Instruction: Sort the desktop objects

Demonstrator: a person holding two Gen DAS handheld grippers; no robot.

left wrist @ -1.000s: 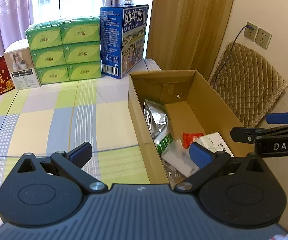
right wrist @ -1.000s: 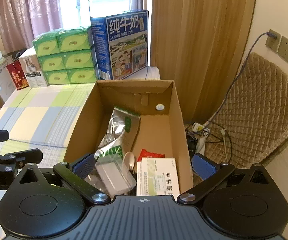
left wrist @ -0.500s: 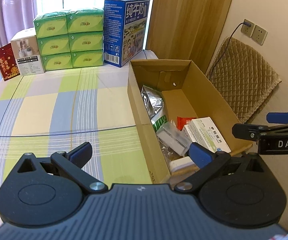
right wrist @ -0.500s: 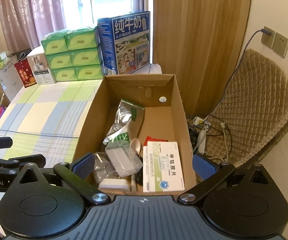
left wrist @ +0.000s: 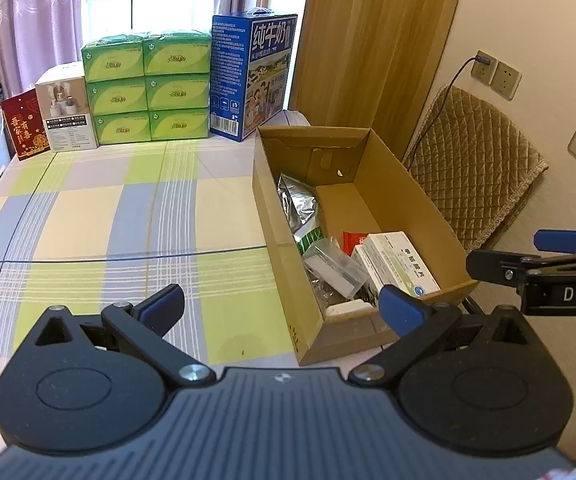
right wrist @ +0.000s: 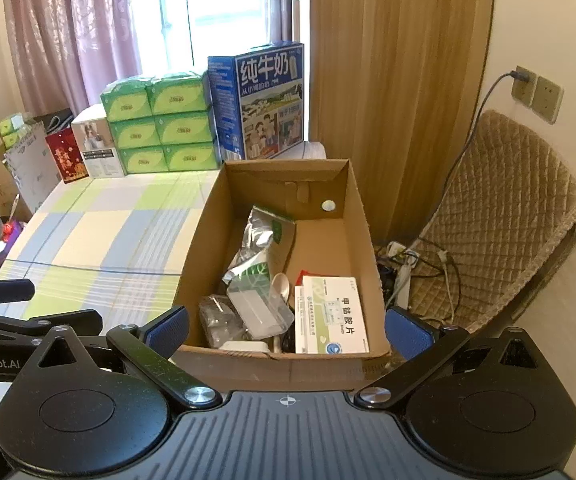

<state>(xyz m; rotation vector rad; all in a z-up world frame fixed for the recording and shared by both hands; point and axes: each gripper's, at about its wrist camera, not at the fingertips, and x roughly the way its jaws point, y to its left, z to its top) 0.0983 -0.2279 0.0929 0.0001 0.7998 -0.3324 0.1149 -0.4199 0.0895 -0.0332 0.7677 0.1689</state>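
Hovering over the checked tablecloth (left wrist: 88,216), the left gripper (left wrist: 282,306) has its fingers spread wide and holds nothing. To its right, the cardboard box (right wrist: 356,216) sits at the table's right edge; inside it lie a silver foil pouch (right wrist: 258,236), a clear plastic container (right wrist: 260,310) and a white medicine box (right wrist: 334,316). Over the box's near end, the right gripper (right wrist: 286,328) is likewise spread wide and empty.
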